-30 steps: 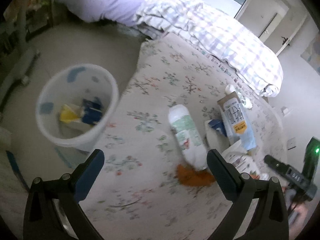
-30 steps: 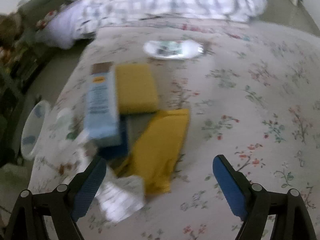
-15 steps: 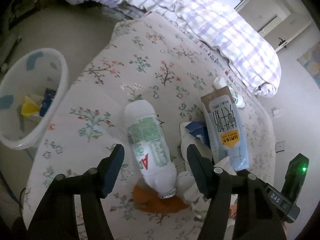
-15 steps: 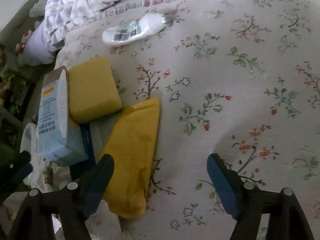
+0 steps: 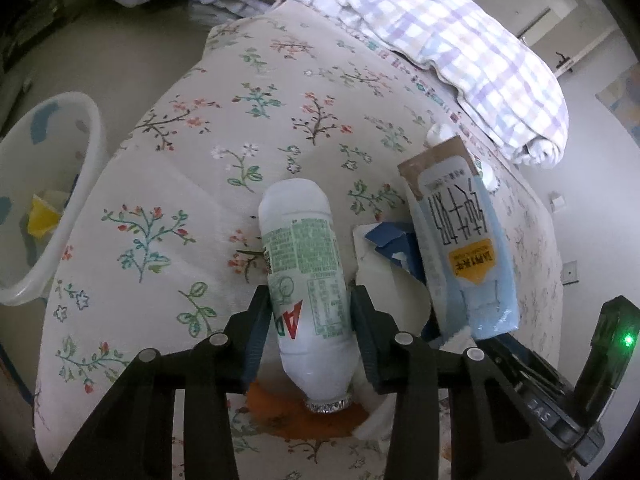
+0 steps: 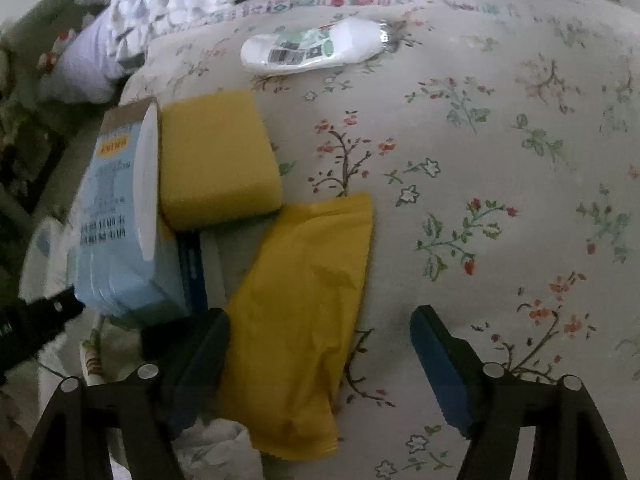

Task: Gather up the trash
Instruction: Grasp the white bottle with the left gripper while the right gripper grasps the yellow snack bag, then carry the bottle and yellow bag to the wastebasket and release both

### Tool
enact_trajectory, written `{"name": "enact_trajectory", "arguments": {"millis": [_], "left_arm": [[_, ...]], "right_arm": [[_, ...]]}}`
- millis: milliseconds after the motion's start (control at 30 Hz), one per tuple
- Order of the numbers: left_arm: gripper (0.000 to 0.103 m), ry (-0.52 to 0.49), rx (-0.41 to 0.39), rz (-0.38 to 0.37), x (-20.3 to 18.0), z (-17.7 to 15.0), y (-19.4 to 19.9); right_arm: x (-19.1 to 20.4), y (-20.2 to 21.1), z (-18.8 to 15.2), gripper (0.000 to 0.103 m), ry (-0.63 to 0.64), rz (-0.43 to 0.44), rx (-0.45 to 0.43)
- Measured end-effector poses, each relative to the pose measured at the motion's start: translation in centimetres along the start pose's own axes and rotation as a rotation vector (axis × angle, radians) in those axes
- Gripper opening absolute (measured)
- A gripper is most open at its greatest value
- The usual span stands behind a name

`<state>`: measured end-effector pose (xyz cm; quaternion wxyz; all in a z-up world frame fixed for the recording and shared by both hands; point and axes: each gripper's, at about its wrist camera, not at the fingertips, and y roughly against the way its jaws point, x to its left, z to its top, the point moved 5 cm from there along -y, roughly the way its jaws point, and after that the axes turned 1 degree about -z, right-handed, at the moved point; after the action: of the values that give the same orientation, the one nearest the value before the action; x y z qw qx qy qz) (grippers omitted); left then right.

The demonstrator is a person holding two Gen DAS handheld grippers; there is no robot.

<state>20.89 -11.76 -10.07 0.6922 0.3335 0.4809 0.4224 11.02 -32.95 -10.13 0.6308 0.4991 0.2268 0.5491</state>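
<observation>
My left gripper (image 5: 310, 322) is shut on a white plastic bottle (image 5: 306, 268) with a green label, lying on the floral bedsheet (image 5: 192, 168), its foil mouth toward me over an orange scrap (image 5: 304, 420). A light blue carton (image 5: 460, 240) lies right of it on blue and white paper. My right gripper (image 6: 320, 352) is open and empty over a yellow pouch (image 6: 304, 312). A yellow sponge block (image 6: 216, 164), the blue carton (image 6: 120, 220) and a second white bottle (image 6: 316, 46) lie beyond it.
A white trash bin (image 5: 36, 216) with yellow and blue trash inside stands on the floor left of the bed. A checked quilt (image 5: 420, 36) is bunched at the bed's far end. The other gripper's body (image 5: 560, 396) shows at lower right.
My left gripper moved down to the bottle and closed its fingers on it. My right gripper moved forward and lower over the yellow pouch, staying open.
</observation>
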Motion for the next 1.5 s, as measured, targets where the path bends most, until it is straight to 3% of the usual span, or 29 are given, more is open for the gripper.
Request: {"name": "enact_trajectory", "arguments": {"millis": [233, 433, 767, 1000, 1500], "left_arm": [[0.042, -0.017, -0.019, -0.016, -0.3, 0.2, 0.8], [0.041, -0.036, -0.043, -0.033, -0.5, 0.0, 2.0], [0.041, -0.087, -0.106, -0.066, -0.8, -0.2, 5.2], [0.041, -0.069, -0.142, -0.085, 0.2, 0.2, 7.2], [0.041, -0.003, -0.222, -0.073, 5.0, 1.4, 11.0]], "right_arm": [[-0.7, 0.1, -0.1, 0.026, 0.063, -0.058, -0.001], [-1.6, 0.6, -0.4, 0.012, 0.015, 0.004, 0.013], [-2.6, 3.4, -0.1, 0.008, -0.028, 0.035, -0.028], [-2.4, 6.1, 1.2, 0.007, -0.043, 0.064, -0.090], [1.5, 10.4, 3.5, 0.007, 0.009, 0.169, -0.195]]}}
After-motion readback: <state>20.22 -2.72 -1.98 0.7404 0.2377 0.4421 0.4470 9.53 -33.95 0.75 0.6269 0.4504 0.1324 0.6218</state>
